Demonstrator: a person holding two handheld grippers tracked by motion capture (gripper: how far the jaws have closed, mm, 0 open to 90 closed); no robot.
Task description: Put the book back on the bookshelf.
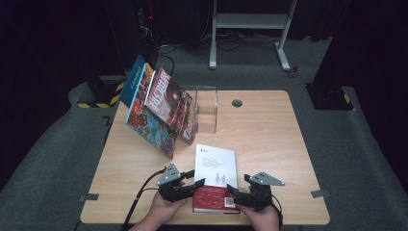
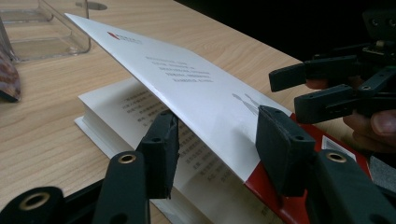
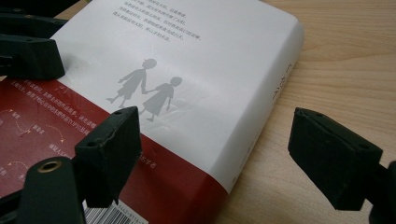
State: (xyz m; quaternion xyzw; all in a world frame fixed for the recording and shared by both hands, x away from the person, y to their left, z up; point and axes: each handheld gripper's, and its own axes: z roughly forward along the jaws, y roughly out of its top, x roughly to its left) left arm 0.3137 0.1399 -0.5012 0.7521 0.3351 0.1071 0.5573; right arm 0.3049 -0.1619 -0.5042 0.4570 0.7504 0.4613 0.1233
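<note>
We see the book lying flat near the front edge of the table, between our two grippers. Its cover is white above and red at the near end, and it is lifted off the pages along one edge.

The left gripper stands wide open at the book's left edge. In the left gripper view one jaw sits under the raised cover, on or just above the printed page, and the other sits over the cover near the red band; there is a clear gap between them, so they straddle the cover without clamping it. Whether either pad truly touches the paper, we cannot tell.

The right gripper is also wide open. In the right gripper view one jaw hangs over the red part of the cover, the other over bare wood just past the spine. It has hold of nothing, and contact with the cover is unclear.

Our hands are cut off at the bottom of the high view. The text on the cover and pages is too small to read. Farther back, leaning books partly hide a clear stand.
</note>
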